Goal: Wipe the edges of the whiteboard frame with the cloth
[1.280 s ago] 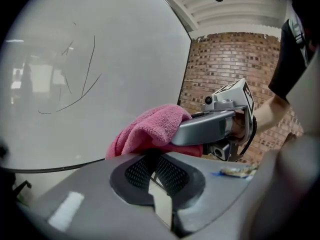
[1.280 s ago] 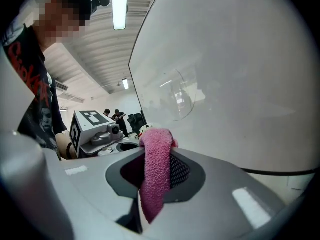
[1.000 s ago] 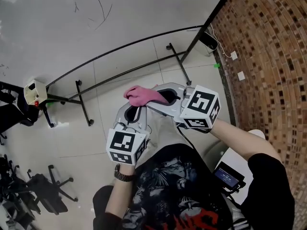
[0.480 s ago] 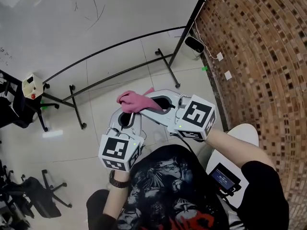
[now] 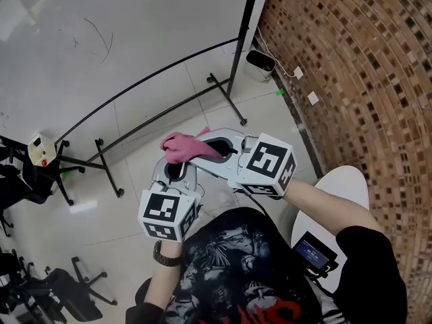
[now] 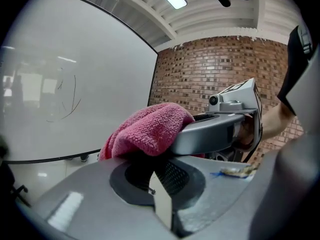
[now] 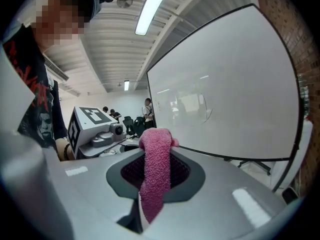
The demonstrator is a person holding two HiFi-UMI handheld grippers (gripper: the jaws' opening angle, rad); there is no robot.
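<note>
One pink cloth is pinched between the jaws of the right hand-held gripper, well apart from the whiteboard and its black frame. The left hand-held gripper, the second of two, has its jaws together and empty, just beside the cloth.

Surfaces noted: soft pile, matt plastic, hard gloss.
Cloth: pink, nubbly looped pile, matt. Left gripper and right gripper: smooth grey plastic shells, matt with a faint sheen, with dark mesh-textured insets round the jaws. Marker cubes: flat matt print, black on white. Whiteboard, upper left: glossy white, mirrors ceiling lights. Frame: thin, black, looks like painted metal. Floor tiles: pale, polished, reflective. Brick wall, right side: rough, brown, matt.
</note>
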